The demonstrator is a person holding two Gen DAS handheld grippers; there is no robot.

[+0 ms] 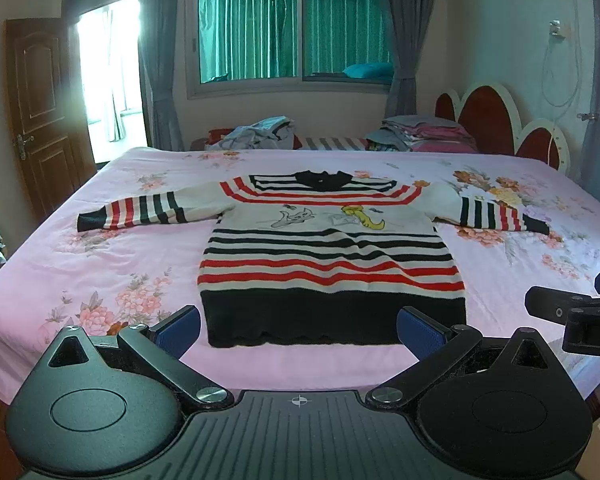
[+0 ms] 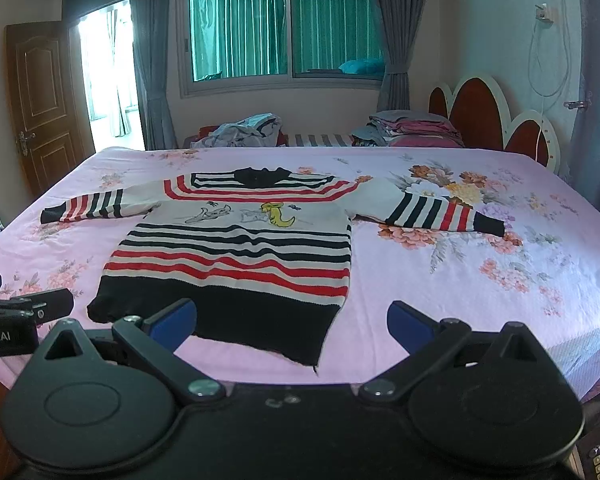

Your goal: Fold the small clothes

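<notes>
— Lying flat on the bed (image 1: 100,264), front up, the striped sweater (image 1: 328,256) is spread with its collar at the far end and its dark hem nearest the 2 tools. How is its long axis set?

— The body is run from hem to collar, straight away from the tools; the 2 sleeves are stretched out sideways across that line.

— Which tool is better placed?

— The hem is centred ahead of the left tool (image 1: 298,330). From the right tool (image 2: 292,322) the sweater is seen shifted to the left, so the sleeve (image 2: 440,210) on the right side is probably best reached by it.

— Is anything gripped?

— Nothing. Both tools are held spread wide above the near edge of the bed, with no cloth between the pads.
</notes>
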